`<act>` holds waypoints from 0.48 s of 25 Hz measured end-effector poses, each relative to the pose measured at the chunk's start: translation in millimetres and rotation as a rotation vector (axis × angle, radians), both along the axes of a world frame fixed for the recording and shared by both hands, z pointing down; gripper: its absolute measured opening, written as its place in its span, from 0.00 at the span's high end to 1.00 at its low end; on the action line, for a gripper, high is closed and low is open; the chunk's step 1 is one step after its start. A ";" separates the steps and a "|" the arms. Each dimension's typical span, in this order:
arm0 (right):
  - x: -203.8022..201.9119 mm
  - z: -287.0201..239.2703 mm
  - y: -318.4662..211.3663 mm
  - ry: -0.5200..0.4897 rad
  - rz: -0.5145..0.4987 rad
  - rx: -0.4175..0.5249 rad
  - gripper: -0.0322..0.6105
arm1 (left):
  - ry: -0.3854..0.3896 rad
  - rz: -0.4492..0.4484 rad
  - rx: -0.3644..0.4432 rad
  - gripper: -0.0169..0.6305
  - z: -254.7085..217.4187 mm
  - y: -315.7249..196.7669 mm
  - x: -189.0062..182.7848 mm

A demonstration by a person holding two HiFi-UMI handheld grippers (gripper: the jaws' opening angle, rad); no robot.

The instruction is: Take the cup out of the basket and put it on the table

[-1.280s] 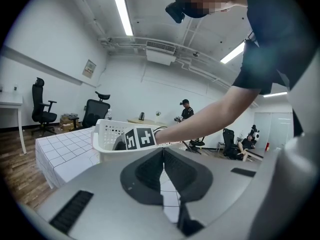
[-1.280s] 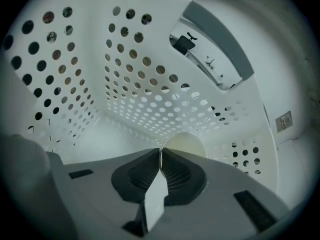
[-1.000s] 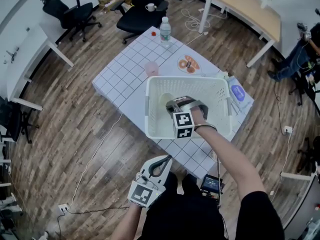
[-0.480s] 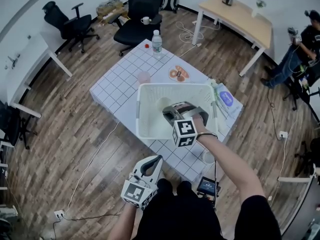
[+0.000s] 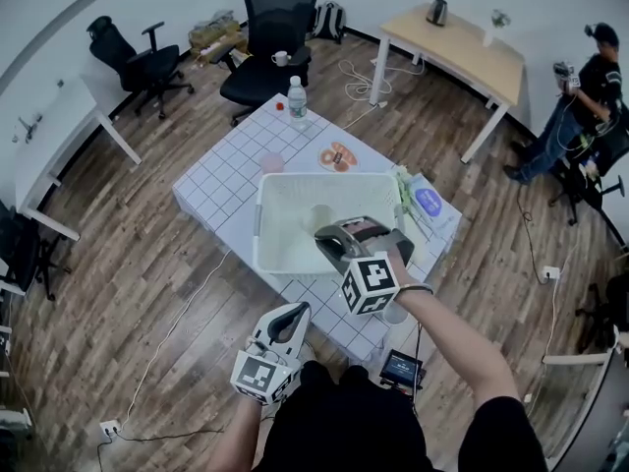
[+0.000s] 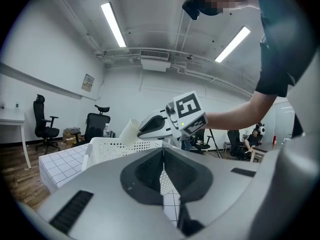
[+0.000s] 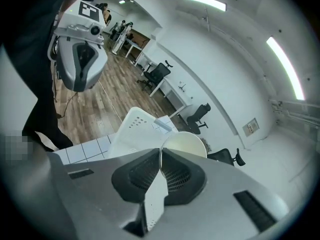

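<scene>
Left gripper [image 6: 163,151]: low, close to the person's body, off the table's near edge. Jaws together, nothing between them.

Right gripper [image 7: 160,153]: held out over the basket, pointing downward. Jaws pinched on the wall of the cream cup [image 7: 186,143], one pad inside the mouth and one outside (only a thin seam between the pads).

Cup: tilted, up over the inside of the white basket [image 5: 258,232]. In the left gripper view it shows above the basket's rim line, not on the table.

Basket: perforated walls, sits on the table [image 5: 218,177], which has a white grid-pattern cloth.

Beyond the basket on the table: pink cup [image 5: 272,163], plate of doughnuts [image 5: 337,155], water bottle [image 5: 297,100] near the far corner. Blue-and-white packet [image 5: 428,203] just beside the basket's right side.

Further back: black office chairs [image 5: 273,42], a wooden desk [image 5: 462,45] and a seated person [image 5: 580,106] at the far right.
</scene>
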State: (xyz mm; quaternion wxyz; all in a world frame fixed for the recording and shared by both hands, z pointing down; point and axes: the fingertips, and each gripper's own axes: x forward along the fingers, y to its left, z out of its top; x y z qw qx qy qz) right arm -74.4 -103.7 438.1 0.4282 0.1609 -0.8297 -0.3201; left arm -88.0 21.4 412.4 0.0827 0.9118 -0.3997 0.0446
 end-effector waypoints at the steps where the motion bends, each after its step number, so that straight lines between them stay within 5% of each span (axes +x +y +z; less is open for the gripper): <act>1: 3.1 -5.3 5.8 -0.015 0.001 0.000 0.90 | 0.000 -0.002 0.004 0.96 -1.1 0.1 2.2; 7: 24.3 -39.5 43.0 -0.133 0.022 -0.012 0.90 | -0.004 0.001 0.024 0.96 -8.9 4.2 19.0; 12: 47.5 -61.8 66.4 -0.325 0.094 -0.062 0.90 | -0.009 0.000 0.038 0.96 -15.7 5.3 31.1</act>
